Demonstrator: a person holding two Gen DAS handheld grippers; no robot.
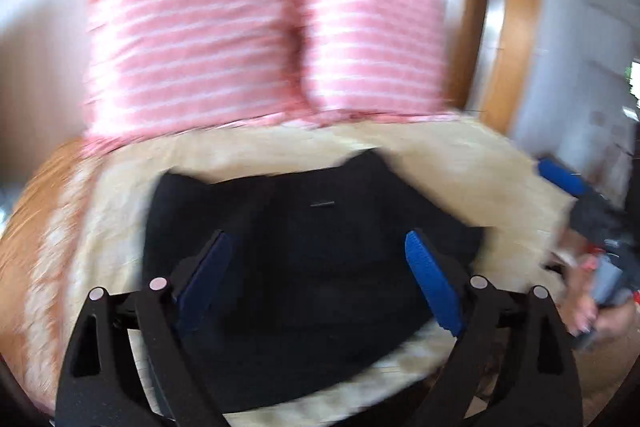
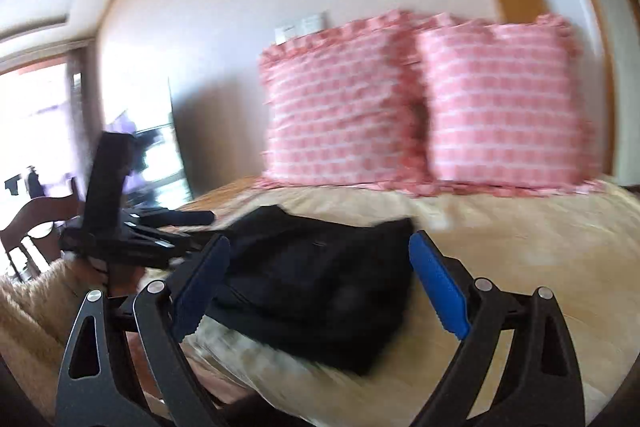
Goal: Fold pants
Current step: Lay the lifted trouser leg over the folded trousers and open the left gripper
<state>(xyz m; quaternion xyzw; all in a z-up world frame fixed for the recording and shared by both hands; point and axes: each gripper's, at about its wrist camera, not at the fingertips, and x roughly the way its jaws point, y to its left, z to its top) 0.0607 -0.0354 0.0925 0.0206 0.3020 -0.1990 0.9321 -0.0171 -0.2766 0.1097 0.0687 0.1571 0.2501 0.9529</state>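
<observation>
Left wrist view shows black pants [image 1: 304,267] folded small on the bed [image 1: 460,155], so both tools, left tool [image 1: 320,279] and right tool [image 2: 320,283], hang wide open, holding nothing

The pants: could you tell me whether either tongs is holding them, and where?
Nothing is held. Left tongs and right tongs are open, above the black pants.

Open cream blanket [image 2: 520,243] is seen to the right of the folded black pants [image 2: 320,279], up to two pink pillows [image 2: 424,111] that close off the far side against the wall. The left flank is occupied by the left gripper [image 2: 132,239], just beside the pants; both pairs of fingers are spread wide.
</observation>
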